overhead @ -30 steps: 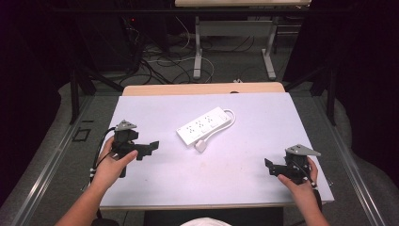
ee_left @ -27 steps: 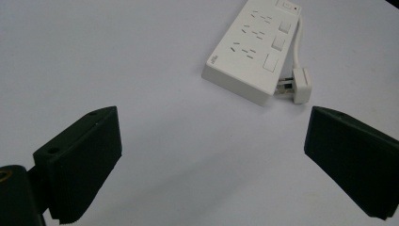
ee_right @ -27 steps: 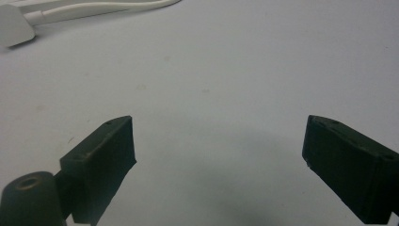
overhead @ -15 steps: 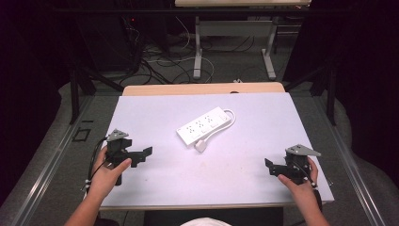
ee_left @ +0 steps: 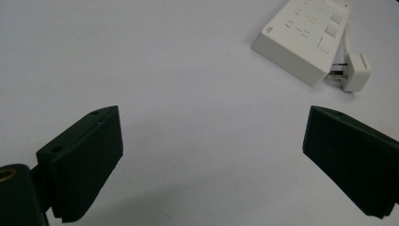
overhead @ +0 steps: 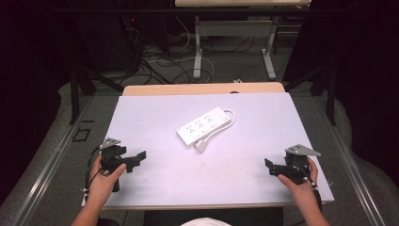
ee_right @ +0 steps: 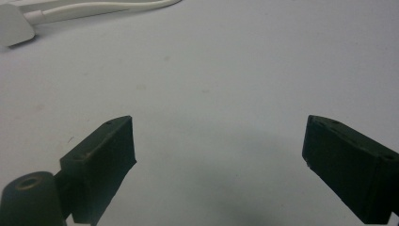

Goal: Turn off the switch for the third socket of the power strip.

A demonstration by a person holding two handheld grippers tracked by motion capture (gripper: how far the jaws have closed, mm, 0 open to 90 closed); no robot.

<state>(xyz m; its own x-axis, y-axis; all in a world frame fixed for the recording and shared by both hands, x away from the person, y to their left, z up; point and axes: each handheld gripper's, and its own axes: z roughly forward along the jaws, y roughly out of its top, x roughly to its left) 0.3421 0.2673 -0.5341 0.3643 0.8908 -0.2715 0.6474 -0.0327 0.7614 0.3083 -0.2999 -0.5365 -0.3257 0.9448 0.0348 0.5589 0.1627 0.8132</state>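
Observation:
A white power strip (overhead: pixel 205 125) lies at the middle of the white table (overhead: pixel 160 113), its white cable looping round to a plug (overhead: pixel 201 146) at its near end. The left gripper view has the strip (ee_left: pixel 303 35) and plug (ee_left: pixel 356 71) at the upper right. My left gripper (overhead: pixel 137 159) sits near the table's left front, open and holding nothing, well short of the strip. My right gripper (overhead: pixel 269 165) rests at the right front, also open and holding nothing. The right gripper view has the plug (ee_right: pixel 14 27) and cable (ee_right: pixel 99 8) at the top left.
Beyond the table's far edge are a second table's metal legs (overhead: pixel 197 52) and loose cables (overhead: pixel 160 61) on the floor. Dark curtains close in both sides. A wooden strip (overhead: pixel 202 88) runs along the table's far edge.
My left gripper has drawn back toward the table's near left and lowered. The right gripper and the power strip have stayed put.

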